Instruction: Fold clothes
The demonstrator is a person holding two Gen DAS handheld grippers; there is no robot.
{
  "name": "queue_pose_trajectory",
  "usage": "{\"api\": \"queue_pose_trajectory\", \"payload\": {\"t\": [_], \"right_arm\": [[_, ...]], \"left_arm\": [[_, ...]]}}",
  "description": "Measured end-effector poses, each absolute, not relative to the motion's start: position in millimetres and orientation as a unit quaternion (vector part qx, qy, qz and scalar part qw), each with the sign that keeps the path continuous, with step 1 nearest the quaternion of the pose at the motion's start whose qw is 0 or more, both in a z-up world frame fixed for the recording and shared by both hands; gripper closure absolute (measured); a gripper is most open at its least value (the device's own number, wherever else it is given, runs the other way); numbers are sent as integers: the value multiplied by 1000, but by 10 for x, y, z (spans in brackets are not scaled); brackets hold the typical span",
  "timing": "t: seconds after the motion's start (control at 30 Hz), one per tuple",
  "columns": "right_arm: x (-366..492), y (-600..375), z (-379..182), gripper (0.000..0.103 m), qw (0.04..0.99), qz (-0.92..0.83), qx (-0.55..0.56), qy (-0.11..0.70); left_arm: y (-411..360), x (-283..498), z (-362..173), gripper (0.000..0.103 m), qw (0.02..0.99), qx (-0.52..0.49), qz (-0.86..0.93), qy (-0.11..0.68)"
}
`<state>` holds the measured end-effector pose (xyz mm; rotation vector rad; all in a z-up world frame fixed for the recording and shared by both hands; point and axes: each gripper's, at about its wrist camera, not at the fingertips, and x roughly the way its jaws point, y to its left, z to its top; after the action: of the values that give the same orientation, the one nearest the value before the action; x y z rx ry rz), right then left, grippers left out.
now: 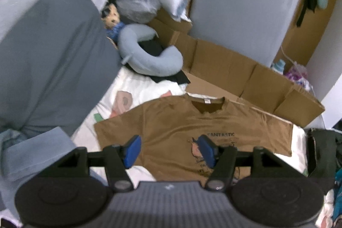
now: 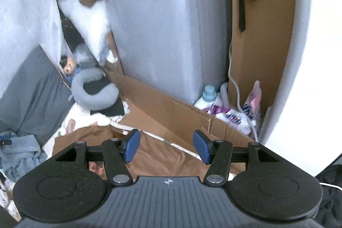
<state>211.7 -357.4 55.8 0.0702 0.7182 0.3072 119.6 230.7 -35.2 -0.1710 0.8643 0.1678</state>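
From the left wrist view, the left hand-held gripper [image 1: 168,150] sits at the bottom centre with its blue pads apart and nothing between them. Behind it, in the lower middle of the frame, a brown short-sleeved cotton T-shirt with a dark printed figure [image 1: 181,121] lies spread flat, collar toward the top, on a white patterned bed sheet [image 1: 139,87]. A flattened brown cardboard sheet [image 1: 245,78] lies beyond the collar to the right. A pale blue U-shaped neck pillow [image 1: 149,61] rests left of centre, and a large grey cushion [image 1: 53,46] fills the left side.

From the right wrist view, the right hand-held gripper [image 2: 166,149] is also at the bottom centre, its jaws apart and empty. The T-shirt [image 2: 154,155] shows low in the frame, partly hidden behind the gripper. The cardboard [image 2: 171,112] runs across the middle, the neck pillow [image 2: 94,89] lies at mid left.
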Motion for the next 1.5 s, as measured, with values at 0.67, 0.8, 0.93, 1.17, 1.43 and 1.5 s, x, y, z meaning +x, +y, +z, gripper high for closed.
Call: {"api": "queue_pose_trajectory", "payload": {"t": [0.67,0.8,0.93,1.17,1.43,1.5], "right_arm": [[1232,-4369,1359,36,939,177,-4,295],[999,-4441,1014,36,936,176,18,305],[796,-4410,556,36,925,173,30,336],[481,-4311,-101,36,909,178,53,374],[237,-4235,-482,36,903,179,66,384],[214,-4221,-561,36,902,179,64,387]], "left_arm": [[2609,135,99,35,893,-135,127,409],[2627,14,39,27,896,-140,119,404],[2594,-97,-106,27,897,-144,123,399],[2387,-239,-388,27,908,-133,105,384],[2252,-287,-755,27,905,-127,107,393],[2254,-300,-840,27,905,-135,114,387]]}}
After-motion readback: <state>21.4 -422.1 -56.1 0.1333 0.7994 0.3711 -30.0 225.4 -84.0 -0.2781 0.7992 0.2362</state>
